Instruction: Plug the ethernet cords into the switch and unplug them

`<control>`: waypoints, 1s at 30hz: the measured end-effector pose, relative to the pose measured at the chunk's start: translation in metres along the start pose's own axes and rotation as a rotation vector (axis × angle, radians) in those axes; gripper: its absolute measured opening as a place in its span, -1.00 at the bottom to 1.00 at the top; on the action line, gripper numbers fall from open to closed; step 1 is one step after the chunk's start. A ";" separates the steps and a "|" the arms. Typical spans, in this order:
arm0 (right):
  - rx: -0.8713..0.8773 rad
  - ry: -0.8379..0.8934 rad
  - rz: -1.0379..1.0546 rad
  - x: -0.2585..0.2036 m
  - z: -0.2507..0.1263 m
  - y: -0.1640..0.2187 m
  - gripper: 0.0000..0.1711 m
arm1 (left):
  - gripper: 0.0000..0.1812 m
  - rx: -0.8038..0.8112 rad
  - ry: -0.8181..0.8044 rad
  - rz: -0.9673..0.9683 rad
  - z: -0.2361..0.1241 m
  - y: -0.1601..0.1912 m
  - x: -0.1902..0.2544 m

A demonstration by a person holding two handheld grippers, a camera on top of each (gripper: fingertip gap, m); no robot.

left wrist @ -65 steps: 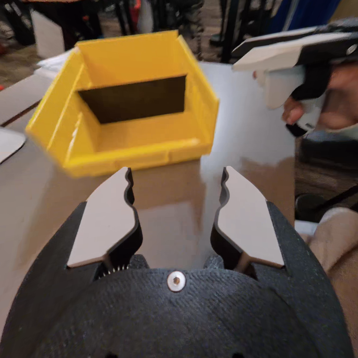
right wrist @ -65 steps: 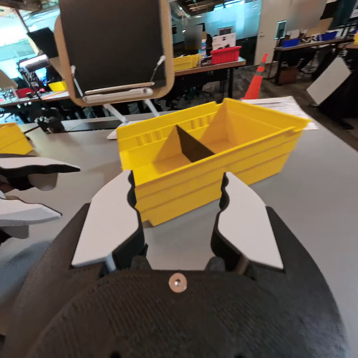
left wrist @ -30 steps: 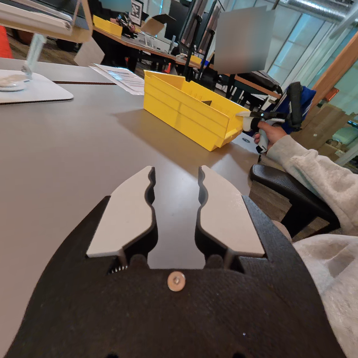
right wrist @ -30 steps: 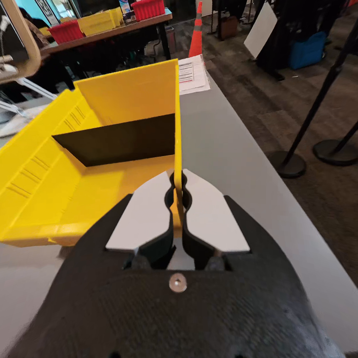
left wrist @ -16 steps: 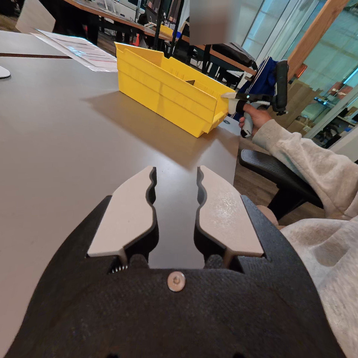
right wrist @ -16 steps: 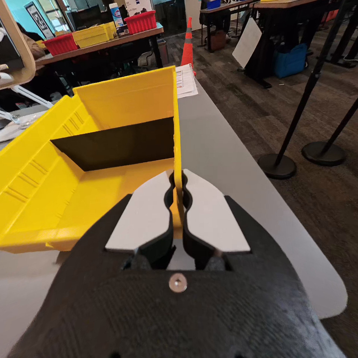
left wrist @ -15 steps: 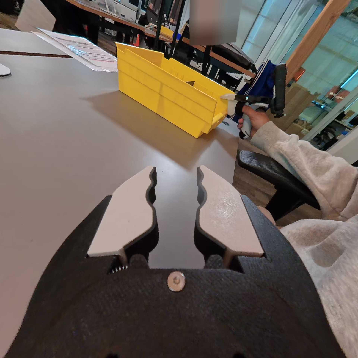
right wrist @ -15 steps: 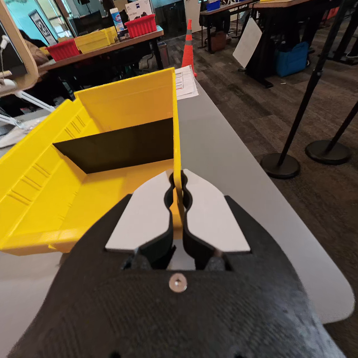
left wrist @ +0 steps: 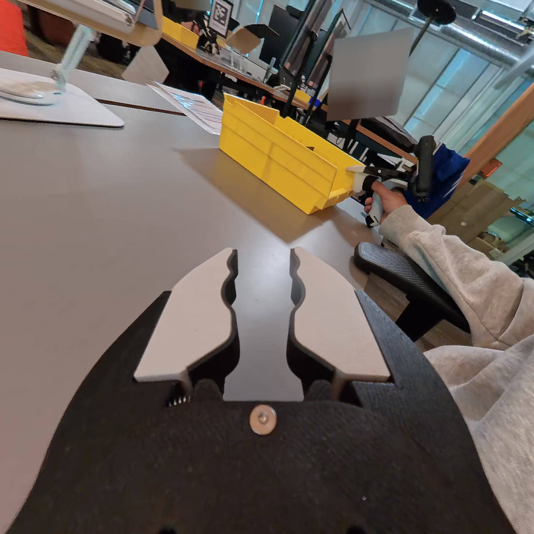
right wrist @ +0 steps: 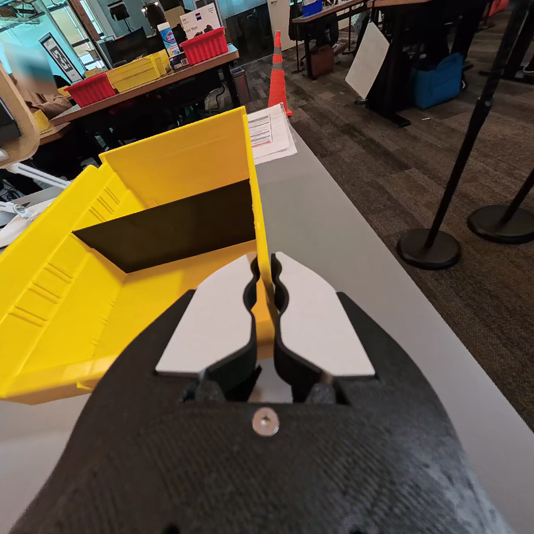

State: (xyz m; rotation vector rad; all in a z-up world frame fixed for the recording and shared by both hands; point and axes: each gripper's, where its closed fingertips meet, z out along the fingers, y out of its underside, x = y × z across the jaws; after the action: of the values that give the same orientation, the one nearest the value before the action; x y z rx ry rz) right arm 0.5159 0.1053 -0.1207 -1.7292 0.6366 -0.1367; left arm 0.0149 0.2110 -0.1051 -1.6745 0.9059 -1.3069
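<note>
- Our right gripper (right wrist: 263, 257) stayed clamped on the right side wall of the yellow bin (right wrist: 185, 161), near its front corner, just as it had been half a second and a second before; two seconds back its jaws had stood wide apart short of the bin.
- Our left gripper (left wrist: 263, 252) held nothing, its jaws at a narrow gap over bare table, narrower than two seconds earlier, when it had faced the bin from close by; now the yellow bin (left wrist: 277, 161) lay well off to its front right.
- In the left wrist view the bin had slid a little along the table (left wrist: 101, 216) since half a second before, with the right gripper (left wrist: 354, 170) at its end, gripped by the person's hand (left wrist: 384, 199).
- We judged this to be clearing or setting up: no ethernet cords and no switch showed in either view, and both bin compartments, split by a black divider (right wrist: 173, 225), looked empty.
- So plugging had, by our reading, not begun.
- The table was smooth, grey and glossy, its right edge close beside the bin.
- A printed sheet (right wrist: 268, 133) lay beyond the bin, a white stand base (left wrist: 57, 109) to the far left.
- Around us: carpet floor, an orange cone (right wrist: 278, 72), black stanchion bases (right wrist: 429, 248), and a further table with red and yellow bins.
</note>
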 end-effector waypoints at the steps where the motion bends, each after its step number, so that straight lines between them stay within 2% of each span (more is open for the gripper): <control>1: 0.001 0.000 0.003 0.000 0.003 -0.001 -0.92 | -0.62 0.006 -0.011 -0.005 -0.003 0.000 -0.002; 5: 0.013 0.026 0.032 0.005 0.011 -0.005 -0.89 | -0.62 0.025 -0.045 -0.026 -0.012 -0.001 -0.006; 9: 0.088 0.090 0.062 0.002 0.001 -0.026 -0.64 | -0.62 0.043 -0.092 -0.021 -0.020 -0.003 -0.013; 11: 0.215 0.044 0.032 -0.024 -0.017 -0.056 -0.53 | -0.61 0.060 -0.141 -0.006 -0.026 -0.007 -0.021; 13: 0.337 -0.043 -0.032 -0.066 -0.035 -0.080 -0.52 | -0.58 0.088 -0.236 0.024 -0.038 -0.015 -0.040; 16: 0.413 -0.217 -0.159 -0.142 -0.047 -0.091 -0.54 | -0.43 0.182 -0.472 0.104 -0.075 -0.041 -0.084; 19: 0.357 -0.389 -0.247 -0.212 -0.047 -0.066 -0.61 | -0.01 0.342 -0.822 0.137 -0.142 -0.071 -0.137; 22: 0.266 -0.556 -0.298 -0.270 -0.047 -0.026 -0.66 | 0.11 0.402 -0.986 0.173 -0.192 -0.087 -0.165; 25: 0.106 -0.725 -0.329 -0.316 -0.049 0.029 -0.69 | 0.11 0.339 -1.091 0.189 -0.221 -0.085 -0.198; 27: -0.027 -0.798 -0.375 -0.334 -0.050 0.062 -0.69 | 0.10 0.294 -1.100 0.131 -0.228 -0.078 -0.219; 30: -0.066 -0.766 -0.505 -0.333 -0.047 0.076 -0.69 | -0.01 0.207 -1.095 0.036 -0.231 -0.061 -0.245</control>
State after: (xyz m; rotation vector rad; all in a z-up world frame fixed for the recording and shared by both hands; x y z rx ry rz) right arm 0.1896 0.2156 -0.0981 -1.7986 -0.3623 0.1969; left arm -0.2577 0.4176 -0.1151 -1.8194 0.1271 -0.2852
